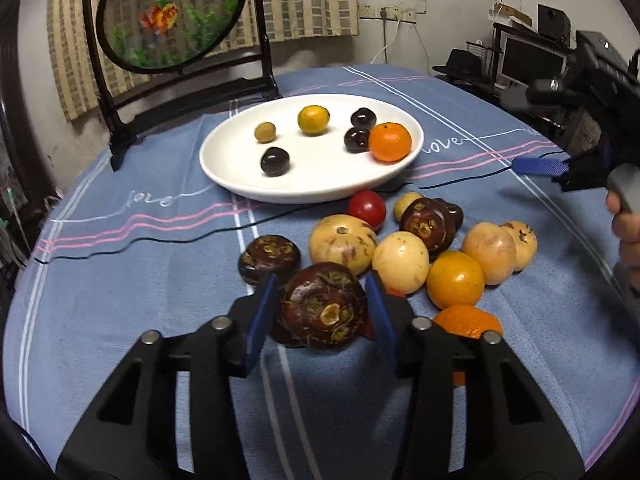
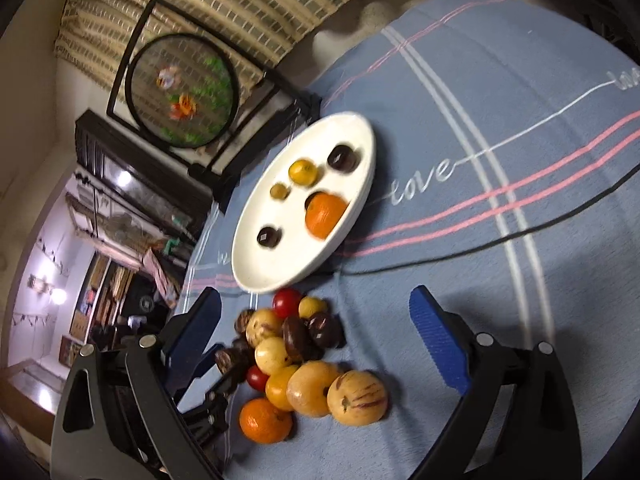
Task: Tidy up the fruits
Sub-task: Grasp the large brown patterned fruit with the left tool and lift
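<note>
Left claw [image 1: 325,307] clamped on a dark brown water chestnut [image 1: 324,306], blue pads pressing both its sides, nothing else between them. Just left of the claw tips, a second water chestnut [image 1: 269,258] sits on the blue cloth [image 1: 120,300] covering the tabletop. Just ahead and to the right, the loose pile: pale yellow fruit [image 1: 343,243] touching another pale round one [image 1: 401,262], an orange-yellow fruit [image 1: 455,279] beside them, a mandarin [image 1: 468,321] partly hidden behind the claw's right finger. Farther ahead in the pile, a third water chestnut [image 1: 428,224], a red cherry tomato [image 1: 367,209], two tan fruits at the right edge [image 1: 490,252].

Beyond the pile, a white plate [image 1: 240,184] holding a mandarin [image 1: 390,142], a yellow citrus [image 1: 313,120], a small olive-coloured fruit [image 1: 265,132] and three dark round fruits [image 1: 275,161]. Behind the plate on the left, a framed fish panel [image 1: 172,12] stands upright.

Right claw [image 2: 316,336] open wide, gripping nothing, hovering above the near side of the same pile; fruit shows in the gap below, not touched by the pads. A striped pale fruit [image 2: 357,397] and a mandarin [image 2: 265,420] lie nearest it. Plate [image 2: 256,272] is ahead of this claw, past the pile. A hand [image 1: 628,224] holds the right claw's grip, well to the right of the left claw.
</note>
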Demonstrator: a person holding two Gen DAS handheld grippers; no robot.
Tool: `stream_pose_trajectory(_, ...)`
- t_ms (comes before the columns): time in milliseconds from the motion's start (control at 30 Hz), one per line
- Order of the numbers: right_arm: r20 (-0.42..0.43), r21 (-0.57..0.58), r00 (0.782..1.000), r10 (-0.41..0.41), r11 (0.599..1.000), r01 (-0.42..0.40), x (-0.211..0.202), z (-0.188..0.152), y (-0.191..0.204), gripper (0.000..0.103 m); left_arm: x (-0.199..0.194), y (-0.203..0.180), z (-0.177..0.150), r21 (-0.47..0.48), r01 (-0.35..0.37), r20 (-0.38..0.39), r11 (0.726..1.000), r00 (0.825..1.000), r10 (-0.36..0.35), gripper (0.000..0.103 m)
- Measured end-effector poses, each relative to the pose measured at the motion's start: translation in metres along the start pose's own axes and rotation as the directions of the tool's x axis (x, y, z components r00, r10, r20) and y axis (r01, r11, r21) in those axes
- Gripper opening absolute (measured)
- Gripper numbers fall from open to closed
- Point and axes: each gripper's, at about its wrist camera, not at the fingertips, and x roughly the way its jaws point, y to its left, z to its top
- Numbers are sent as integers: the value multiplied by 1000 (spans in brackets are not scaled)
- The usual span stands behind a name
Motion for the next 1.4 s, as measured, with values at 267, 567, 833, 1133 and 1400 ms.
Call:
stream_pose_trajectory(267,7,-43,999,-44,998,44,5,-4,4,95,-1,-2,0,3,11,10,1000,1000,-11,41)
stream_pose_trajectory(567,2,-35,998,-60,998,60,7,-4,1,95,-6,2,0,-13,2,34,1000,999,-2,41)
stream_pose_trajectory(833,-6,-61,996,-93,994,92,9,-8,2,95,-7,10,1,-50,10,38,999,999,-8,41)
stream_pose_trajectory(1133,39,-134,988,-147,980,151,-5,-32,5,95,-8,22,1,-99,28,35,995,999,-25,41)
stream_pose_trajectory(1400,65,-327,977,-203,921,213,-22,-76,25,94,-10,35,-1,-156,35,34,987,999,-30,41)
